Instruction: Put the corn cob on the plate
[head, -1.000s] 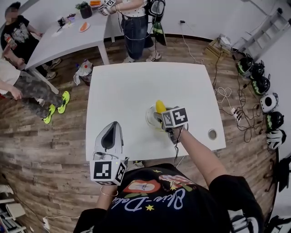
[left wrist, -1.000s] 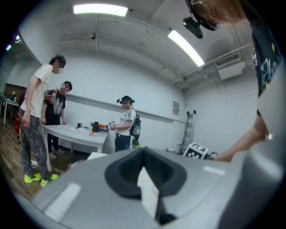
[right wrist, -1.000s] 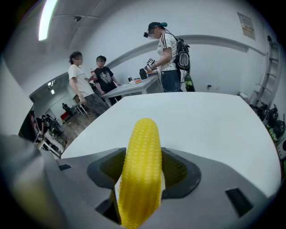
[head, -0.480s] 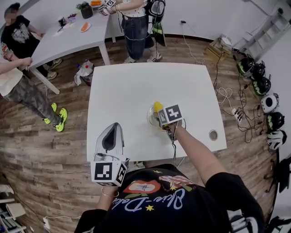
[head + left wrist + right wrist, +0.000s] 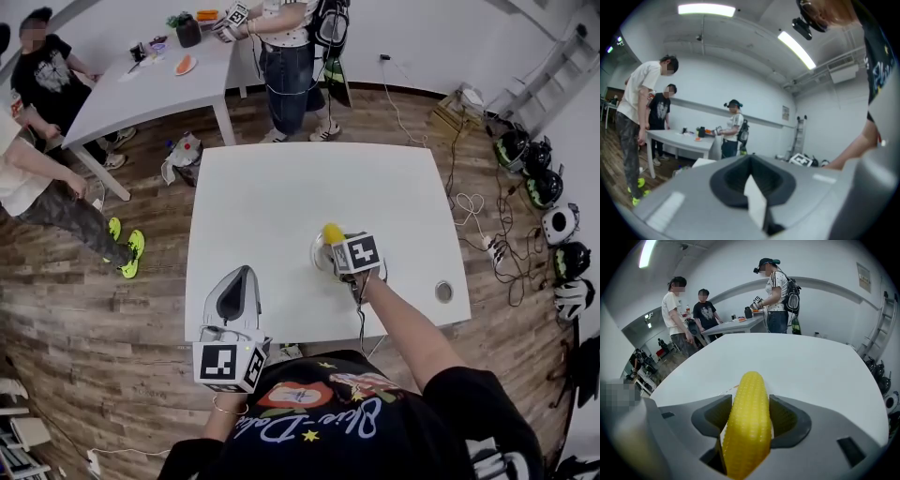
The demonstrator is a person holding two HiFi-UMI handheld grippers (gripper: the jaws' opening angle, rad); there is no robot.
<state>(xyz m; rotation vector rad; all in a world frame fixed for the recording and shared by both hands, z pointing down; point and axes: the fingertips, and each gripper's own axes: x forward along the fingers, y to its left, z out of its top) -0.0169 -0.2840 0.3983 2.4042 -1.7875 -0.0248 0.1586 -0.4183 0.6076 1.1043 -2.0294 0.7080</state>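
Right of centre on the white table (image 5: 281, 187), the right gripper (image 5: 750, 414) has the corn cob (image 5: 748, 427) pinched firmly between its jaws. In the right gripper view the yellow cob runs lengthwise up the middle, a dark jaw pressed against each side and its rounded tip poking out past them. From the head view that tip shows just up and left of the gripper's marker cube (image 5: 357, 253), right over the pale plate (image 5: 318, 255). The plate's rim peeks out on the left side of the cob. Whether the cob actually rests on the plate or hangs just above it can't be told from here.

Over to the lower left of the frame: the left gripper (image 5: 752, 185) sits at the near edge of the table, well apart from the plate. Its jaws are pressed together with nothing between them, only a thin pale seam where the pads meet.

A small round disc (image 5: 443, 292) lies on the table near its right edge, apart from the action. At the upper left stands a second table (image 5: 141, 89) with small items on top. A person in a dark shirt (image 5: 47, 70) sits beside it, and another in a striped top (image 5: 286, 37) stands at its far end. Helmets (image 5: 539, 173) line the floor along the right edge of the frame.
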